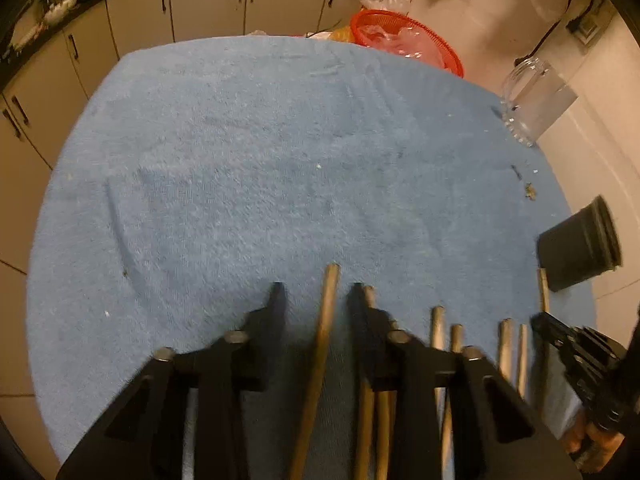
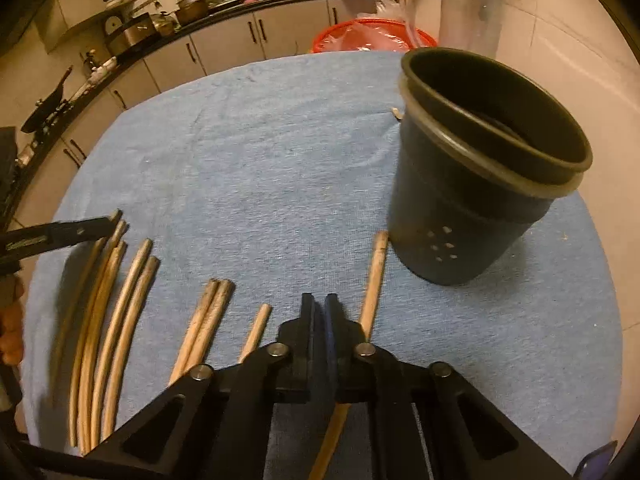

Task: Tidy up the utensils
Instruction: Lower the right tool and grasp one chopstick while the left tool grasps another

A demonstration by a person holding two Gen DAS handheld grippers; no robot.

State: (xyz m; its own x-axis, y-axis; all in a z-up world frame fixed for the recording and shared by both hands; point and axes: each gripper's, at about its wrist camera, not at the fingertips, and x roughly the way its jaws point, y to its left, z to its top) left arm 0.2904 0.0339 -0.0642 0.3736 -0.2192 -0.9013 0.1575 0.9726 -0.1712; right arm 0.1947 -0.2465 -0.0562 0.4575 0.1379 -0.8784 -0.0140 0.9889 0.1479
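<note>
Several wooden chopsticks (image 2: 120,308) lie in a row on a blue towel (image 2: 260,152). In the left wrist view my left gripper (image 1: 316,290) points down at the towel. Its jaws stand apart on either side of one chopstick (image 1: 326,320), with a gap on each side. More chopsticks (image 1: 438,328) lie to its right. My right gripper (image 2: 320,304) is shut, its fingertips pressed together with nothing seen between them. One chopstick (image 2: 376,272) runs just right of and under its right finger. A black perforated utensil cup (image 2: 480,184) stands upright right of it.
A red basket (image 2: 372,36) with plastic bags and a clear jar (image 1: 536,96) sit beyond the towel's far edge. The black cup (image 1: 576,248) stands at the towel's right edge. Cabinets (image 1: 208,4) run behind. A hand holds the right gripper (image 1: 538,322).
</note>
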